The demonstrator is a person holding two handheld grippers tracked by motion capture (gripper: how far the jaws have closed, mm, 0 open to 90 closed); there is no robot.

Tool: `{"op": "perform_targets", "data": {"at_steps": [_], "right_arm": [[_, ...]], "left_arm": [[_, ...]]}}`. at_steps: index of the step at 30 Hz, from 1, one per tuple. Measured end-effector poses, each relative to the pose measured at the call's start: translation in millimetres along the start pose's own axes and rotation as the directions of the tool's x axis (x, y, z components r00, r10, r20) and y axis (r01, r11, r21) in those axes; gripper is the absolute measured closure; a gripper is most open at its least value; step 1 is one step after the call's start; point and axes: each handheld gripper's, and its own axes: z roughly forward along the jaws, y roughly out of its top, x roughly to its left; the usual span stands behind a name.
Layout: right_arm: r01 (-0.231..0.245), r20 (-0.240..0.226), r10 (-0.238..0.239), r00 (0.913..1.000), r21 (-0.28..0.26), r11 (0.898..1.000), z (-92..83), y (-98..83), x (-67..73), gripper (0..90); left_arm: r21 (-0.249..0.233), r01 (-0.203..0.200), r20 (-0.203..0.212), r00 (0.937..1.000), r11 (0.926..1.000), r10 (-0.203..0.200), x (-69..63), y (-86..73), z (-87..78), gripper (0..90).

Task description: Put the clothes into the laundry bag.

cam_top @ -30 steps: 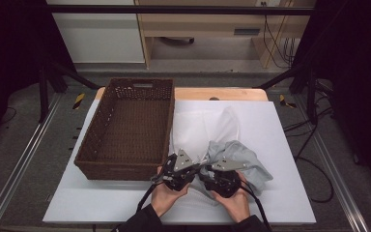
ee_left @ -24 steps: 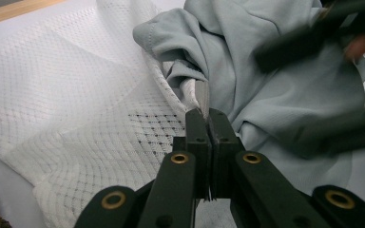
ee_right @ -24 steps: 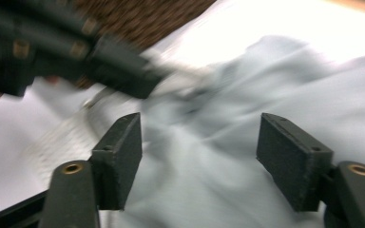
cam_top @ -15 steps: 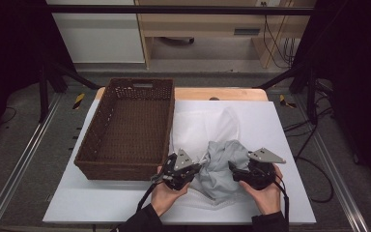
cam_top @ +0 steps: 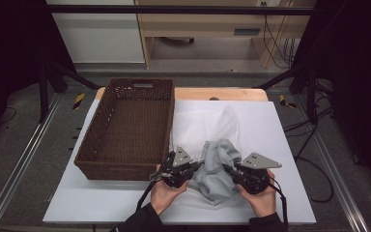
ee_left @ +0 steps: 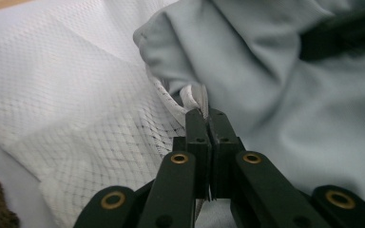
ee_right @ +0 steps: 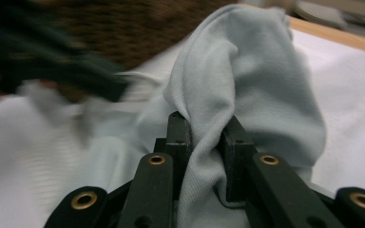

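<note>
Jaws of right gripper have just closed on grey garment; left gripper pinches mesh bag.

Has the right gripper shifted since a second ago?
Yes. The right gripper has moved rightward, away from the basket; its jaws have just been closing on a fold of the grey garment.

Both forearms enter from the bottom edge of the high view, each hand wrapped around the body of its tool. The left gripper points to the right, and its jaws are pressed fully together on a thin white edge. The right gripper points to the left, facing the other one. Its jaws have just been closing, and a grey fold sits squeezed between the fingers
</note>
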Motion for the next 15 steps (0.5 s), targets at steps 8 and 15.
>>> {"op": "perform_targets", "data": {"at_steps": [8, 15], "right_arm": [[0.138, -0.172, -0.124, 0.9772, 0.072, 0.988, 29.8, 0.4, 45.0, 78.2], [0.054, -0.036, -0.05, 0.9981, 0.12, 0.991, 63.0, -7.2, 43.5, 77.3]], "left_arm": [[-0.058, 0.016, 0.004, 0.9999, 0.9982, -0.016, 0.2, 12.4, -13.7, 88.7], [-0.068, -0.026, 0.033, 0.999, 0.9974, 0.028, -9.6, 15.7, -15.3, 88.7]]}}
